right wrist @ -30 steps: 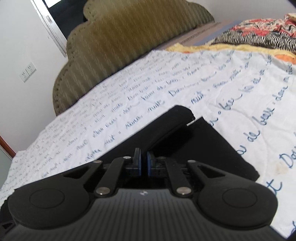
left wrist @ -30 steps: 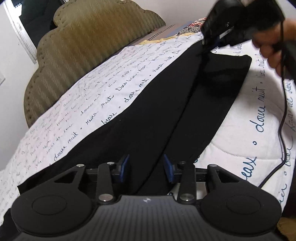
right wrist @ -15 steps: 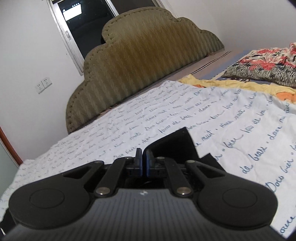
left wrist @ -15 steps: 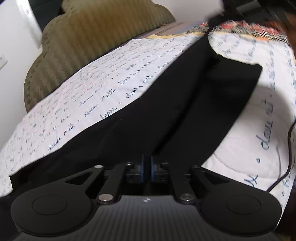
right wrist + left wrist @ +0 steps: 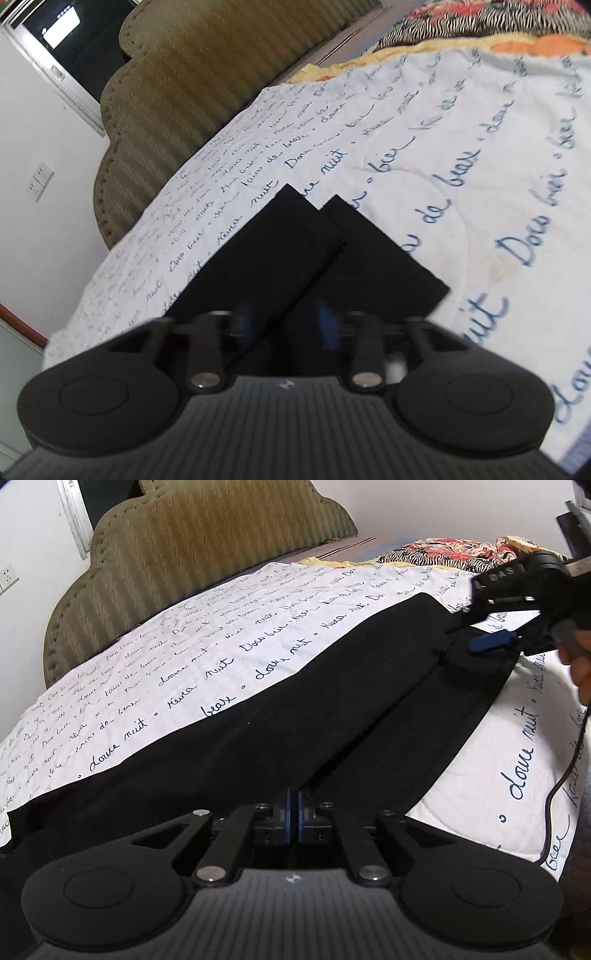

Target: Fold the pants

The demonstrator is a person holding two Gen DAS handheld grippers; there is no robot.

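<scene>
The black pants (image 5: 295, 709) lie long and flat on the bed, on top of a white blanket (image 5: 184, 657) with blue writing. The two legs lie side by side, touching along a straight line down the middle. So the pants look laid out and smoothed, but I think the real folding is not done yet. The legs are not stacked on each other, and the pants are not folded short.

The left tongs (image 5: 293, 821) are at the near end of the pants, right at the line between the legs. Their blue pads are pressed together. They seem to pinch the cloth there, but black on black makes it hard to be sure.

The right tongs (image 5: 284, 325) are at the far end, by the leg ends (image 5: 306, 236). Their blue pads are apart, and the picture is blurry there. They hold nothing.

What is left, I think: put one leg over the other, then fold the pants up from the ends.
</scene>
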